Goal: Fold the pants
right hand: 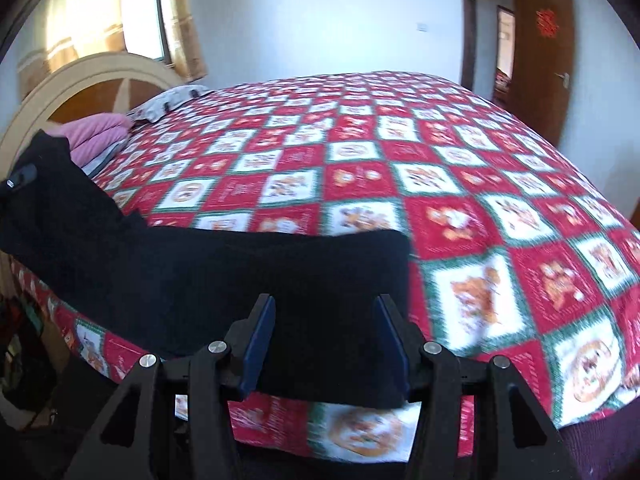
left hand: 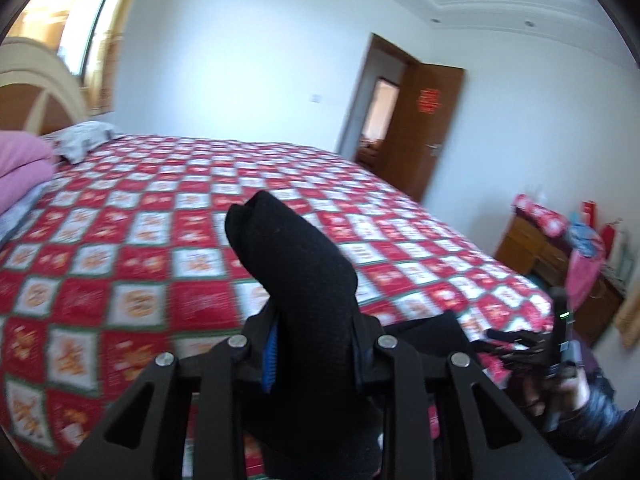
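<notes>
My left jaws pinch a bunch of the black pants (left hand: 296, 264), right jaws spread around the other end on the bed (right hand: 460, 184), folding barely begun.

**Two wrist views over one bed**

The left wrist camera looks forward along its gripper's fingers, tilted a little downward, across the checked bedspread (left hand: 160, 216) toward the far wall and the open door (left hand: 424, 128); black pants (left hand: 296, 280) fill its near centre. The right wrist camera sits close over the bed's near edge, pitched more steeply down. Both views share the bedspread, the headboard (right hand: 100, 80), the pink bedding (right hand: 100, 132) and the door.
</notes>
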`<act>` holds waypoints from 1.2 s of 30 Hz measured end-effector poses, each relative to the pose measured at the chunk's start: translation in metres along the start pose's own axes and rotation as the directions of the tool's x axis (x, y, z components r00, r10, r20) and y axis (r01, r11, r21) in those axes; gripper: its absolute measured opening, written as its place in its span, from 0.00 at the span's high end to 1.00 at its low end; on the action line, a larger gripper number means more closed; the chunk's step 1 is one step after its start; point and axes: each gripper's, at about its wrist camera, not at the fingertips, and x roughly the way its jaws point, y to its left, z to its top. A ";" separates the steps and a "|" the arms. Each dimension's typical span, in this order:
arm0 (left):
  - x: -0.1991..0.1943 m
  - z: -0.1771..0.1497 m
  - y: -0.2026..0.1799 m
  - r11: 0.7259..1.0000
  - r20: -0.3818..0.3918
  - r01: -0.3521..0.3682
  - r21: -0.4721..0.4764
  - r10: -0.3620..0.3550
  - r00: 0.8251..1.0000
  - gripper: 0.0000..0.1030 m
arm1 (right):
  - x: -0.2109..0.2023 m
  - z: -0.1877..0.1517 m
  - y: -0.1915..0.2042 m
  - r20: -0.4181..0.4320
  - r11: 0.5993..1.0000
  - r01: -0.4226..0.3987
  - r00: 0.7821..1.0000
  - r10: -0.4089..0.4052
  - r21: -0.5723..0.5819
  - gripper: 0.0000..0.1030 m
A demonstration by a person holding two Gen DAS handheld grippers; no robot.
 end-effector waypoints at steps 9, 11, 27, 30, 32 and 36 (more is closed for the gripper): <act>0.056 0.019 -0.097 0.978 -0.108 0.168 0.127 -0.155 0.982 0.73 | -0.012 -0.001 -0.062 0.003 0.988 0.099 0.995 -0.100 0.117 0.40; 0.074 0.017 -0.113 0.973 -0.143 0.184 0.138 -0.164 0.976 0.73 | -0.014 0.001 -0.072 0.009 0.983 0.115 0.993 -0.118 0.143 0.40; 0.195 -0.041 -0.191 0.963 -0.348 0.186 0.196 -0.108 0.931 0.70 | -0.001 -0.004 -0.104 -0.018 0.961 0.131 0.991 -0.131 0.245 0.40; 0.209 -0.057 -0.196 0.959 -0.361 0.131 0.252 -0.032 0.932 0.53 | -0.002 -0.004 -0.111 -0.013 0.955 0.132 0.991 -0.133 0.267 0.40; 0.208 -0.064 -0.202 0.956 -0.373 0.168 0.240 -0.069 0.925 0.47 | -0.002 -0.004 -0.116 -0.008 0.951 0.129 0.991 -0.132 0.282 0.40; 0.175 -0.062 -0.218 0.931 -0.296 0.246 0.271 -0.162 0.941 0.27 | -0.004 -0.004 -0.121 0.006 0.943 0.114 0.993 -0.121 0.311 0.40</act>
